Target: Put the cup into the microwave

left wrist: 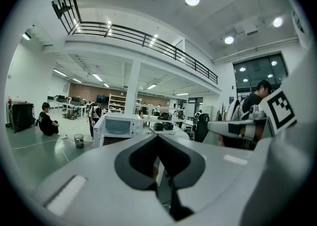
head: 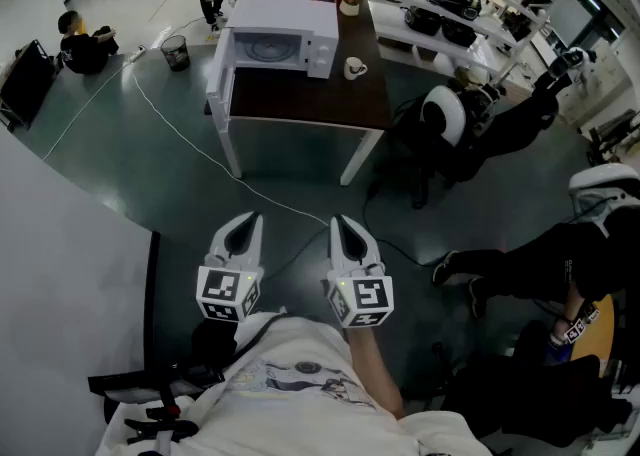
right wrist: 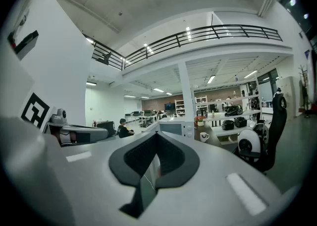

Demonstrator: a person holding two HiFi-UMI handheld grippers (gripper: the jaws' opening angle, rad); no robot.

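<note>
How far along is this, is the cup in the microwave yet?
Barely started. Done: the microwave door stands open. In hand: nothing; the left gripper and right gripper are both shut and empty, well short of the table. Left: the cup sits on the table beside the microwave and must be grasped and set inside.

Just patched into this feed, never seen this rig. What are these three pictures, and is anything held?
No robot arm here: a person holds a two-jaw gripper in each hand. The head view looks down from the person's head at the left gripper and right gripper; the other two views ride on those grippers. Both have jaws together, holding nothing. Ahead, a dark brown table carries a white microwave oven, door open, and a small white cup beside it.
</note>
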